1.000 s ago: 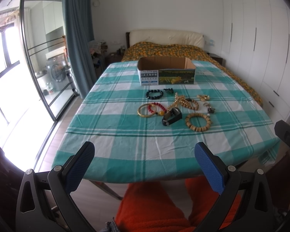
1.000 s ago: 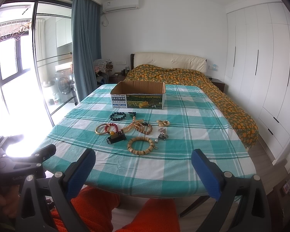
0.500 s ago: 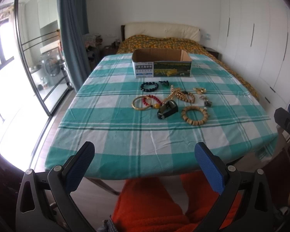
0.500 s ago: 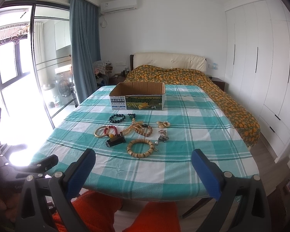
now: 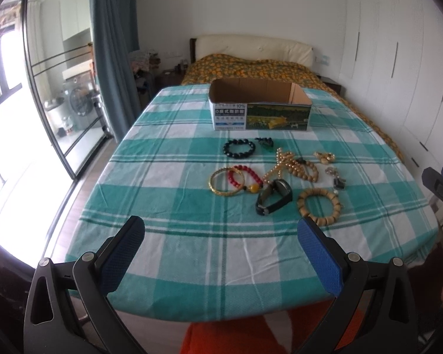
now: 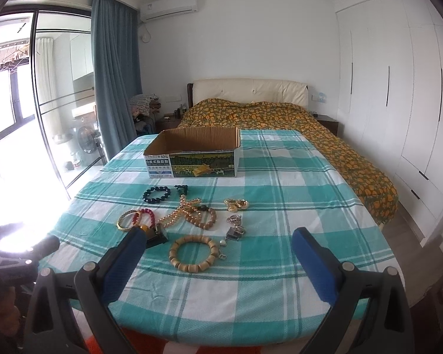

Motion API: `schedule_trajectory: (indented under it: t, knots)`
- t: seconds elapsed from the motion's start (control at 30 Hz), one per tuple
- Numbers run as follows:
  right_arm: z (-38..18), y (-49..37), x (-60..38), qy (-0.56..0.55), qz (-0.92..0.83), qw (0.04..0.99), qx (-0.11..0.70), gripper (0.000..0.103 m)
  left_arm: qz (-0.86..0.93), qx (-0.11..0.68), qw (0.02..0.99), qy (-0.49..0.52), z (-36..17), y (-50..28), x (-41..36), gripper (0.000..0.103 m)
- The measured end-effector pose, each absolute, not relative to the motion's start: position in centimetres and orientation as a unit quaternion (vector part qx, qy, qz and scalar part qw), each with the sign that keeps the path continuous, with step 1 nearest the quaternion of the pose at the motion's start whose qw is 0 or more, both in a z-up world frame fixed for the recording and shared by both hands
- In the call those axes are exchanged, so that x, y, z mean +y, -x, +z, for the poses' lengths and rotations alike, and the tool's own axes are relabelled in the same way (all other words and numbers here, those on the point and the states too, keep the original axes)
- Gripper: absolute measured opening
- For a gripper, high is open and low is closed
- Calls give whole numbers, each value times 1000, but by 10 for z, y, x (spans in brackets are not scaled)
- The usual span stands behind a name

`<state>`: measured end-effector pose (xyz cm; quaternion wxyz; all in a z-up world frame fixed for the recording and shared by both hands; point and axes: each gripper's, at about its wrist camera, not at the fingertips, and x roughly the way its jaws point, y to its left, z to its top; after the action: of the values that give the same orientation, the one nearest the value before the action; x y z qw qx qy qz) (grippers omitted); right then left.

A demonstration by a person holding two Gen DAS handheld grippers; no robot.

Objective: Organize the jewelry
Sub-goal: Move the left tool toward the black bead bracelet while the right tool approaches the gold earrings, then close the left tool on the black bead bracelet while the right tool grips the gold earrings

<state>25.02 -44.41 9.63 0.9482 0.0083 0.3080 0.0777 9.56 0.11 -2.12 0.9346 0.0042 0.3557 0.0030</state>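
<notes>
Several pieces of jewelry lie on a green plaid tablecloth (image 5: 168,177): a wooden bead bracelet (image 5: 319,206) (image 6: 193,253), a black watch (image 5: 274,196), a gold bangle (image 5: 226,180) with a red bead bracelet (image 5: 248,174), a black bead bracelet (image 5: 239,148) (image 6: 157,194), a pearl-like necklace (image 6: 189,209) and small charms (image 6: 235,228). An open cardboard box (image 5: 260,107) (image 6: 193,155) stands behind them. My left gripper (image 5: 221,253) and right gripper (image 6: 218,259) are both open and empty, above the table's near edge.
A bed with an orange patterned cover (image 6: 295,118) stands behind the table. White wardrobes (image 6: 398,103) line the right wall. Glass doors and a blue curtain (image 6: 115,73) are on the left. Orange fabric (image 5: 251,336) lies below the table's edge.
Both grippers have moved forward toward the table, so the jewelry looks nearer and larger. Both stay open.
</notes>
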Motion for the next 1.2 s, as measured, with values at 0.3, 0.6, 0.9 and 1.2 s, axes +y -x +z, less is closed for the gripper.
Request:
schedule_trajectory:
  t: [0.3,0.6,0.9,1.2]
  knots:
    - [44,-344,-458,-9,83,932,354,101,-7,393,919,4,-51,-202,9,103]
    - [-8,-425,-460,-7,91,907,412,101,-4,429,903,-8,-82,-286,11,103]
    - [-49,-487,-457,-1,110,878,465,86,-35,482,875,-25,-121,-356,-5,103]
    - [-73,-513,-442,18,136,857,497,80,-50,512,857,-39,-145,-381,-20,103]
